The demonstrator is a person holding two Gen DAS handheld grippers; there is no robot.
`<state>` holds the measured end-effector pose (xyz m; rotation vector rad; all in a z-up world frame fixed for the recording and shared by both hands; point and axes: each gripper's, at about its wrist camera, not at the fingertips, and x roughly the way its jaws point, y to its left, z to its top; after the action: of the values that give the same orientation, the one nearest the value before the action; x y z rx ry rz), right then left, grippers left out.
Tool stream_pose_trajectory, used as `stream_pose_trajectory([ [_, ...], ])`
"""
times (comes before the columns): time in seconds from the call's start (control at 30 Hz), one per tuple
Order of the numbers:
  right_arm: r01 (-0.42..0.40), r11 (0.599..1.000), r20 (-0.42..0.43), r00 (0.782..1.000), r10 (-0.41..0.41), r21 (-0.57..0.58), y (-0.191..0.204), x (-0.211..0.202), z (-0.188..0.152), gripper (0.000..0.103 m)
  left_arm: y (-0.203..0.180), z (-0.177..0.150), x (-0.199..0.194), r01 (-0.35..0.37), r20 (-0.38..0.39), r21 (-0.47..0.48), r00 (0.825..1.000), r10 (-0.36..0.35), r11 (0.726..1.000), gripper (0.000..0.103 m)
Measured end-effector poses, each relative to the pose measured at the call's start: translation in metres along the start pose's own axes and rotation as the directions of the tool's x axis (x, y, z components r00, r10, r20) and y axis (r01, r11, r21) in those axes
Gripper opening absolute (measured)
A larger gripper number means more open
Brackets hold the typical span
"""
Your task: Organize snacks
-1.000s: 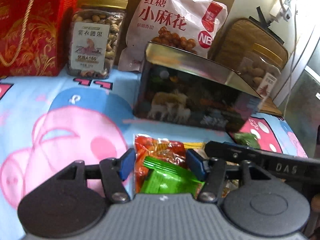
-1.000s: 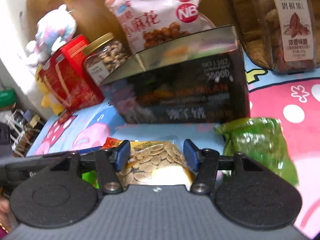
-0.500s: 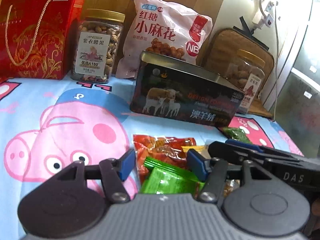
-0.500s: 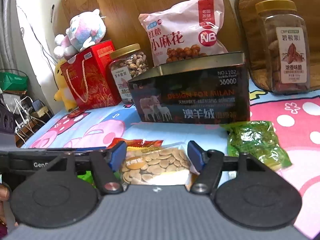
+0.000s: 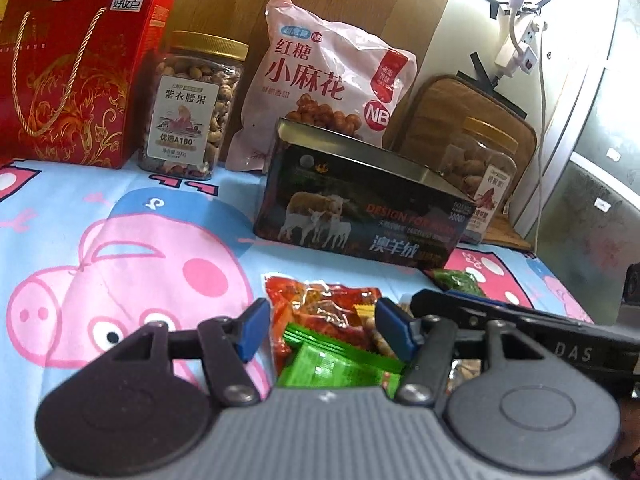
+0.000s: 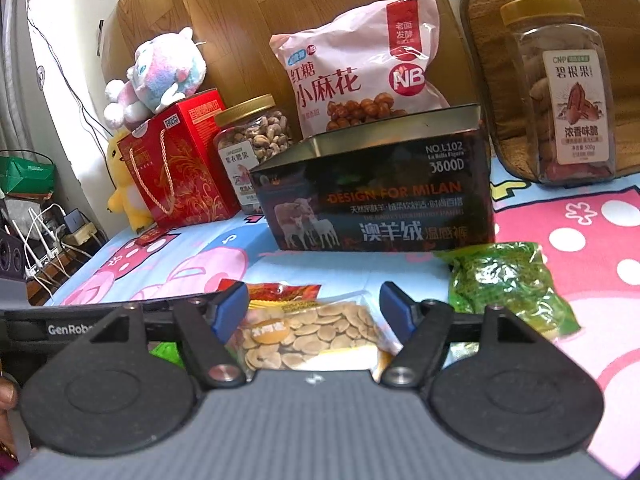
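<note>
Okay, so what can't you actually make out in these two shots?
- Inside of the dark tin: both views, its walls hide it.
- Green packet: left view, near end behind the left gripper.
- Seed packet: right view, near end behind the right gripper.
- Pecan jar: left view, blurred, partly behind tin.

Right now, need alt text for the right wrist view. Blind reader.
The open right gripper frames a clear packet of pumpkin seeds lying on a cartoon-pig tablecloth, a green snack bag to its right. Behind stands an open dark tin, then a red gift box, two nut jars and a pink snack bag.
</note>
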<state>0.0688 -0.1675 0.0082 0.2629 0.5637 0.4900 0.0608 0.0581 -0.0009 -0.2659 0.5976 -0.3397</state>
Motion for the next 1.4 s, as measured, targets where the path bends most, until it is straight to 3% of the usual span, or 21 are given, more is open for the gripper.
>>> stream_pose_trajectory([
  [0.3,-0.001,1.0,-0.002,1.0,0.001,-0.002,0.0,0.0,0.0,0.075,-0.001,0.0,-0.005,0.016,0.033,0.002,0.999,-0.016,1.0,0.059],
  [1.17,-0.023,0.999,-0.031,0.999,0.022,-0.036,0.004,0.003,0.0,0.077,0.001,-0.001,-0.004,0.031,0.028,-0.014,0.999,-0.03,0.999,0.059],
  [1.4,-0.007,0.992,-0.05,0.999,0.001,-0.127,0.017,-0.011,-0.009,0.083,0.005,0.0,-0.005,0.053,0.033,-0.036,0.998,-0.052,0.998,0.059],
])
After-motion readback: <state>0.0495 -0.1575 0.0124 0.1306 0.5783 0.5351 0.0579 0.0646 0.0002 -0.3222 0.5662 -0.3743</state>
